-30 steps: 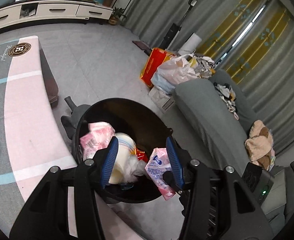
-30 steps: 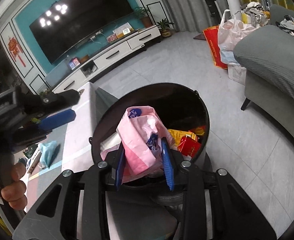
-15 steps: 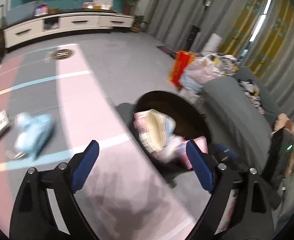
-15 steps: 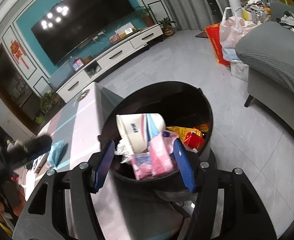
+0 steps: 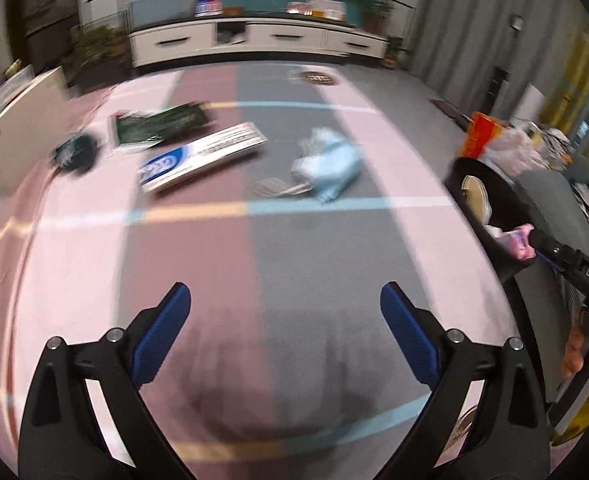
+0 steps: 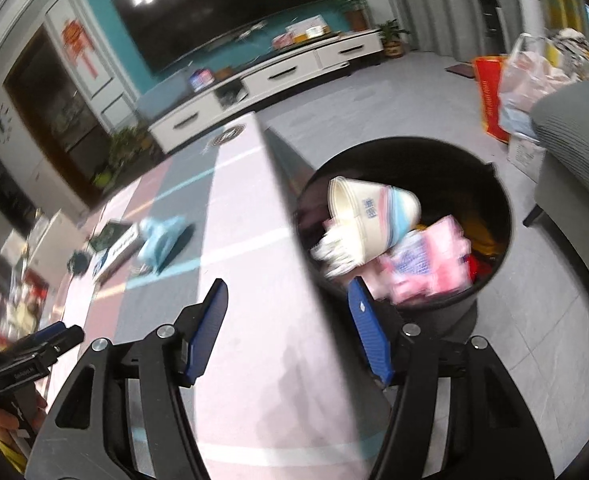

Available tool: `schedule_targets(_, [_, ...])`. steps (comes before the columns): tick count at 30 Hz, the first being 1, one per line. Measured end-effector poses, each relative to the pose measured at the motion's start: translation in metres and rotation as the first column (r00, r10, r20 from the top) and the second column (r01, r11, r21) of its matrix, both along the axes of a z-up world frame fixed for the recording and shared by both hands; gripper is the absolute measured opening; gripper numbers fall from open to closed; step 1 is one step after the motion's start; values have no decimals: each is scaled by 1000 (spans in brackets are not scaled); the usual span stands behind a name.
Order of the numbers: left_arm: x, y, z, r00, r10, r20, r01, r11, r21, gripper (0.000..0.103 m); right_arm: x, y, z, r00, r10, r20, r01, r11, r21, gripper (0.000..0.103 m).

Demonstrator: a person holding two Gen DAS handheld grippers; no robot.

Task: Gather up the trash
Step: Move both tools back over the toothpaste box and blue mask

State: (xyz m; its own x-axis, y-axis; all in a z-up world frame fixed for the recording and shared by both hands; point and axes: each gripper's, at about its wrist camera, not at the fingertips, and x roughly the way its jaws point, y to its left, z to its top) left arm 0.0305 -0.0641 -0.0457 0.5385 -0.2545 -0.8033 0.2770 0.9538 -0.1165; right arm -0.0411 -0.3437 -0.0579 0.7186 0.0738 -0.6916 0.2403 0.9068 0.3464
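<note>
A black trash bin (image 6: 490,184) stands beside the table and holds a paper cup (image 6: 374,212) and pink wrappers (image 6: 426,260); it also shows in the left wrist view (image 5: 494,216). On the table (image 5: 294,264) lie a light blue crumpled wrapper (image 5: 330,168), a white and blue box (image 5: 202,156), a green packet (image 5: 158,124) and a dark crumpled thing (image 5: 74,152). My left gripper (image 5: 286,312) is open and empty above the table. My right gripper (image 6: 290,304) is open and empty over the table's edge, near the bin.
A grey sofa (image 6: 574,140) stands right of the bin. Bags (image 6: 526,76) sit on the floor behind it. A white TV cabinet (image 5: 254,40) runs along the far wall. More clutter lies at the table's left end (image 6: 26,292).
Both grippers opened and dropped their trash into the bin. My left gripper swung left from the bin over the table. My right gripper pulled back and left to the table's edge.
</note>
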Motion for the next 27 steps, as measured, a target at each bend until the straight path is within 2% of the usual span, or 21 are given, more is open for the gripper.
schedule_targets(4, [-10,46,-1,996,92,-15,-92,996,-6,96,10,32,3,997,74,-21,-74,997,-19,62])
schedule_targets(8, [-18,68,2,990,144,2,-144,989,8,96,17,62,10,989,142,-27,-144,988,-51,62])
schedule_targets(11, [-21,74,3,987,160,18,-160,987,23,97,22,84,14,981,190,-34,-192,978,-80,62])
schedule_targets(14, [-25,78,6,986,162,35,-162,986,25,97,27,103,17,974,225,-42,-228,968,-108,69])
schedule_targets(20, [-25,87,7,981,181,69,-185,981,52,97,43,124,15,967,250,-60,-255,959,-125,69])
schedule_targets(27, [-18,103,2,976,205,71,-209,977,47,97,65,143,9,962,262,-79,-270,954,-130,69])
